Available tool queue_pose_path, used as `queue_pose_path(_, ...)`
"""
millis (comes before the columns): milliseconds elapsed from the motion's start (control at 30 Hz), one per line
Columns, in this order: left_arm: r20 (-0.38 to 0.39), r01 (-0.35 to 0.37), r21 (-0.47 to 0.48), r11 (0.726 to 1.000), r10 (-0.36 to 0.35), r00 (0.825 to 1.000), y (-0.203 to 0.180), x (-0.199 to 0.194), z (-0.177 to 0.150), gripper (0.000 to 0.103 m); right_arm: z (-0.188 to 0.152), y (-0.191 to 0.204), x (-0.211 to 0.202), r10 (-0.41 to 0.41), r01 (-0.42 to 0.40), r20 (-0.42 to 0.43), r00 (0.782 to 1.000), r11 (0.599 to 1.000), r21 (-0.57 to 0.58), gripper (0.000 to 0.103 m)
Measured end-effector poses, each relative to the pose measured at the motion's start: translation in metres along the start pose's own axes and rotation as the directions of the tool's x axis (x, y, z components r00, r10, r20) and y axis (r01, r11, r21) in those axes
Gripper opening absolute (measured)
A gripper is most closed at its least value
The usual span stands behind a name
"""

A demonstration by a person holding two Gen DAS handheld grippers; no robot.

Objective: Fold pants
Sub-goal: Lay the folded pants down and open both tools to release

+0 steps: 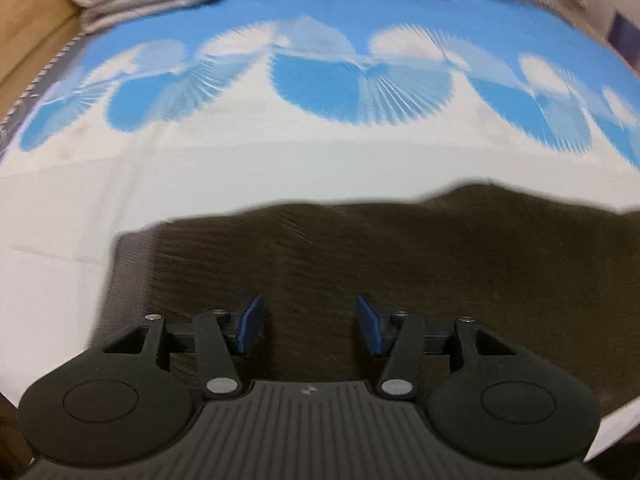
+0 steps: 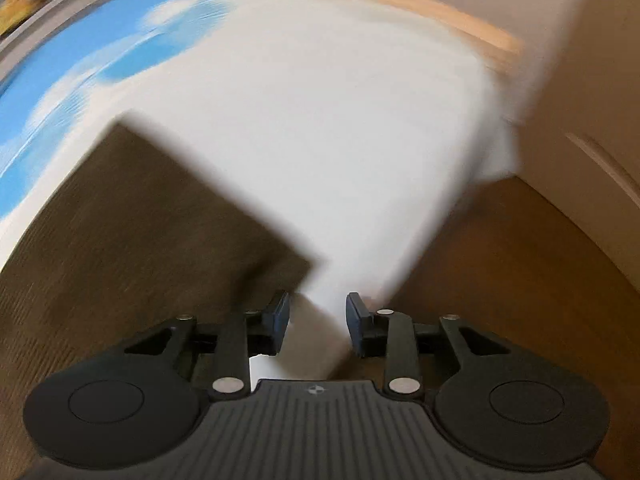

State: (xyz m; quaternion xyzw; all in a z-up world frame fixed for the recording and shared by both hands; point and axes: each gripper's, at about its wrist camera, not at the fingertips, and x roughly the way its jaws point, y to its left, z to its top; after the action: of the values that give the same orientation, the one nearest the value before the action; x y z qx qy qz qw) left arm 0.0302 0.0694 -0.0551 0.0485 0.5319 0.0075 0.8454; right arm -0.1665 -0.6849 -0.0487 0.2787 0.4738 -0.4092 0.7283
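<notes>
Pants [image 1: 380, 264], dark brown, lie flat on the white-and-blue bedsheet [image 1: 280, 152] just ahead of you. Your left gripper [image 1: 309, 326] hangs over them, jaws apart, gripping nothing. Your right gripper [image 2: 317, 322] is spread too, over the sheet at their right corner.
</notes>
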Motion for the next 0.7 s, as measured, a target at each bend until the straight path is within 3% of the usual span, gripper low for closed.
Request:
queue_pose_path(133, -0.004, 0.02, 0.086, 0.996, -0.019, 1.0, -0.025, 0.008, 0.0, 0.057, 0.006, -0.04, 0.001, 0.203, -0.198, 0.007, 0.979, 0.948, 0.247, 0.034)
queue_pose_path(200, -0.004, 0.033, 0.11, 0.993, -0.033, 0.999, -0.033, 0.012, -0.001, 0.06, 0.006, -0.047, 0.004, 0.305, -0.291, 0.005, 0.952, 0.905, 0.31, 0.035)
queue_pose_path(267, -0.01, 0.034, 0.128, 0.991, -0.033, 0.999, -0.041, 0.014, -0.003, 0.061, 0.004, -0.046, 0.008, 0.349, -0.328, -0.005, 0.937, 0.883, 0.336, 0.044)
queue_pose_path(467, -0.02, 0.039, 0.172, 0.984, -0.036, 0.999, -0.049, 0.013, -0.014, 0.061, 0.003, -0.032, 0.02, 0.344, -0.311, -0.042, 0.938, 0.89, 0.333, 0.062)
queue_pose_path(700, -0.031, 0.03, 0.167, 0.986, -0.025, 0.999, -0.038, 0.014, -0.018, 0.061, 0.006, -0.013, 0.021, 0.29, -0.271, -0.031, 0.956, 0.922, 0.278, 0.066)
